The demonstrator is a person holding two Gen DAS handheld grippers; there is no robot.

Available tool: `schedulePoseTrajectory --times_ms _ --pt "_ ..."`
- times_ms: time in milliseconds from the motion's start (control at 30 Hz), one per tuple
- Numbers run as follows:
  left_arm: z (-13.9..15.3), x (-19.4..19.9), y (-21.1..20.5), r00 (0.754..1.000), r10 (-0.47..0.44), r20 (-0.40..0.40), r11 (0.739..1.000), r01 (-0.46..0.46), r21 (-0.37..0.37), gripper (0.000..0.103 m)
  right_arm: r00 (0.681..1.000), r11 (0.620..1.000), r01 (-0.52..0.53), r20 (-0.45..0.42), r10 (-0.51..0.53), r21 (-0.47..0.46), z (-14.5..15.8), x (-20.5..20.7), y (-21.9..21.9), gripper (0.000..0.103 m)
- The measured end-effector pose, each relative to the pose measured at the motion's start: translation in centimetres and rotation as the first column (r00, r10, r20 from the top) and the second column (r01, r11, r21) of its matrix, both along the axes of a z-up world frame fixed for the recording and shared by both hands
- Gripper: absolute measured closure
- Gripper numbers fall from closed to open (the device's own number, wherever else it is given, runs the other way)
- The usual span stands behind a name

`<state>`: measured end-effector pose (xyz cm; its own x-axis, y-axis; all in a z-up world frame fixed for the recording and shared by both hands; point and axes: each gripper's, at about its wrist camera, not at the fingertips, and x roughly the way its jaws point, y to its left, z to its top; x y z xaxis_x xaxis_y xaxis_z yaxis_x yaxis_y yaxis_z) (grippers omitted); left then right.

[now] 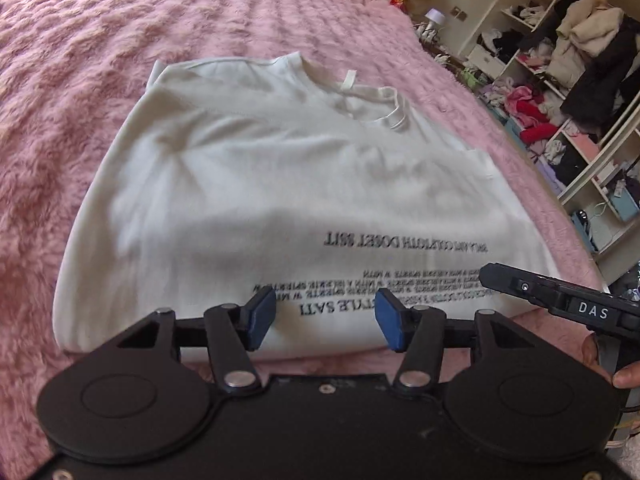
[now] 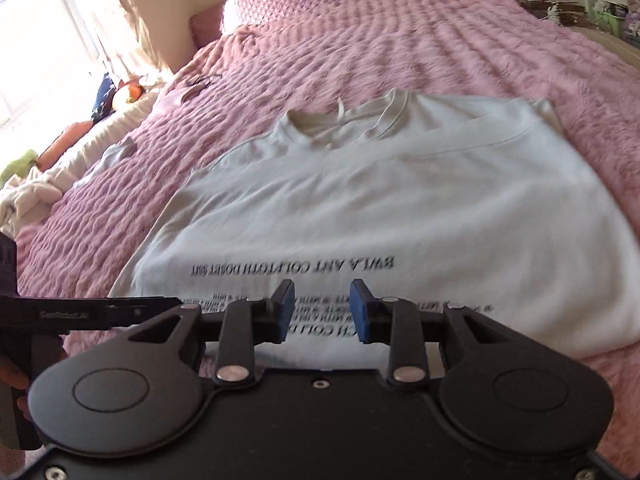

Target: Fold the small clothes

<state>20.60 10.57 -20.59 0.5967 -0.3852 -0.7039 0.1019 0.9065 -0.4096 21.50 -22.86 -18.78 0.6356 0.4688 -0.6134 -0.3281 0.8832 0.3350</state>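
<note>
A white T-shirt (image 1: 256, 184) with black printed text lies on the pink fuzzy bedspread (image 1: 80, 80), sleeves folded in, collar at the far end. It also shows in the right wrist view (image 2: 400, 208). My left gripper (image 1: 326, 318) is open and empty, hovering over the shirt's near hem. My right gripper (image 2: 322, 310) is open with a narrower gap, empty, over the same hem. The right gripper's body (image 1: 560, 300) shows at the right in the left wrist view; the left gripper's body (image 2: 80, 312) shows at the left in the right wrist view.
The pink bedspread (image 2: 440, 40) stretches far beyond the shirt. Open white shelves (image 1: 560, 80) crammed with clothes stand to the right of the bed. Pillows and loose clothes (image 2: 60, 168) lie along the bed's left side by a bright window.
</note>
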Motion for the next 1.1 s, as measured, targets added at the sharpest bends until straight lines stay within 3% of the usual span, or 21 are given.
schedulePoseTrajectory --times_ms 133,367,500,800,933,967,1033,1100 --pt "-1.0 -1.4 3.0 0.996 0.082 -0.026 0.996 -0.083 -0.045 0.046 0.995 0.997 0.083 -0.054 -0.083 0.0 -1.1 -0.1 -1.5 0.073" --pt "-1.2 -2.9 6.6 0.988 0.149 -0.035 0.989 -0.149 0.001 0.046 0.96 0.958 0.278 -0.025 -0.28 -0.073 -0.5 -1.1 -6.4 0.072" --pt "-1.2 -3.0 7.2 0.986 0.163 -0.038 0.987 -0.162 0.015 0.046 0.933 0.927 0.356 -0.003 -0.359 -0.12 -0.5 -1.6 -8.6 0.063" --pt "-2.3 -2.7 7.9 0.981 0.188 -0.056 0.982 -0.188 0.002 0.046 0.916 0.908 0.395 -0.018 -0.401 -0.139 -1.7 -1.7 -10.7 0.064" --pt "-1.3 -3.0 8.3 0.962 0.265 -0.071 0.962 -0.268 -0.047 0.046 0.912 0.902 0.404 -0.008 -0.41 -0.154 -1.7 -1.8 -10.2 0.064" --pt "-0.5 -3.4 8.3 0.958 0.283 -0.051 0.958 -0.285 -0.045 0.045 0.91 0.899 0.409 -0.002 -0.415 -0.158 -1.4 -2.0 -10.1 0.063" --pt "1.5 -4.7 7.9 0.953 0.302 0.011 0.953 -0.302 -0.003 0.031 0.899 0.885 0.434 0.019 -0.437 -0.17 -0.6 -2.5 -9.7 0.061" --pt "2.5 -5.7 7.7 0.954 0.298 0.033 0.954 -0.298 -0.013 0.027 0.875 0.858 0.483 0.045 -0.483 -0.173 0.2 -3.2 -9.2 0.051"
